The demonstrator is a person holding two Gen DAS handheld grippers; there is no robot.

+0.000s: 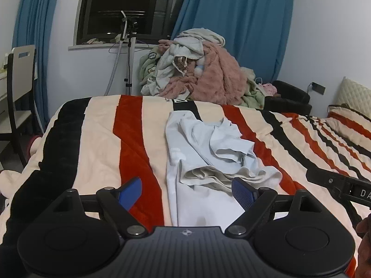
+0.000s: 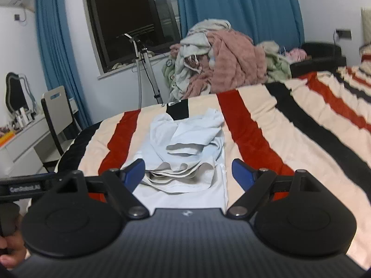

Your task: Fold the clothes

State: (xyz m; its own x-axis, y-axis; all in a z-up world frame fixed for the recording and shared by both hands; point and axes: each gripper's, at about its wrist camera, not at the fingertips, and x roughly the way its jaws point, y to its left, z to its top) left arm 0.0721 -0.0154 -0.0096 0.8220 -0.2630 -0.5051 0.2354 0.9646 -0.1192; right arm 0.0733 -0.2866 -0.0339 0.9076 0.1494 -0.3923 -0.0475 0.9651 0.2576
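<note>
Both tongs (image 1: 186,191) (image 2: 188,173) released above crumpled pale shirt (image 1: 204,148), striped blanket (image 1: 97,139), clothes heap (image 1: 197,69) behind

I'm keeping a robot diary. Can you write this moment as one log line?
task: fold clothes | left gripper: open | right gripper: open | pale blue shirt: rumpled on striped blanket, unheld

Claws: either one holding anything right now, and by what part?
Nothing held. Left claw and right claw are both open, with the pale shirt lying on the striped blanket ahead of them, ungripped.
</note>
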